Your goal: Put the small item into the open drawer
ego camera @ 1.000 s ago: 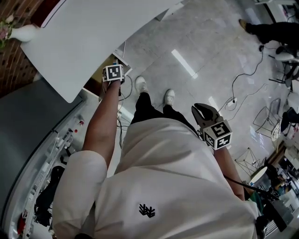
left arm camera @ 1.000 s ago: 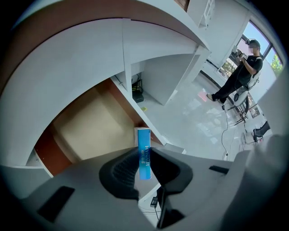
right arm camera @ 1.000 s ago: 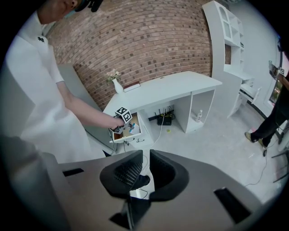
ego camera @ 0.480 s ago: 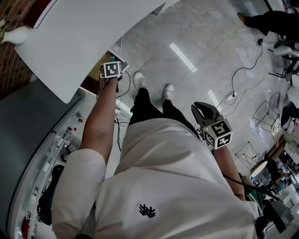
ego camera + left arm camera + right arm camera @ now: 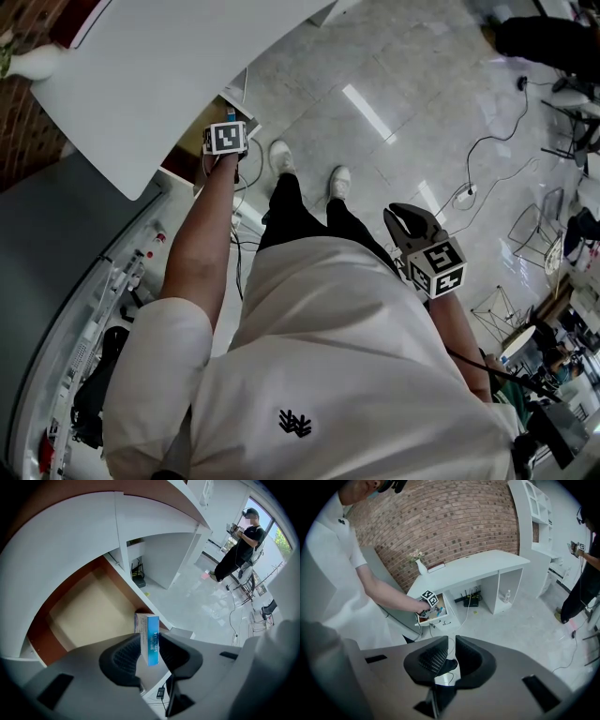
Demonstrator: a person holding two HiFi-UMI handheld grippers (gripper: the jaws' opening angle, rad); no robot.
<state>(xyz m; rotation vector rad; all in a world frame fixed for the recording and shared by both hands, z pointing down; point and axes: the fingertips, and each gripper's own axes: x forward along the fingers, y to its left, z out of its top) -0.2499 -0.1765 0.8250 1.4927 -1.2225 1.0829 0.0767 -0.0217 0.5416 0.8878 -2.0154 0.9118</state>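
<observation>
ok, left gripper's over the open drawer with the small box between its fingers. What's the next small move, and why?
Probably lift the left gripper straight up with its fingers kept apart. The fingers have just been opening, and the small box between them no longer looks clamped. The open drawer lies below it, so the box should drop in, and rising clears the fingers without nudging it.
</observation>
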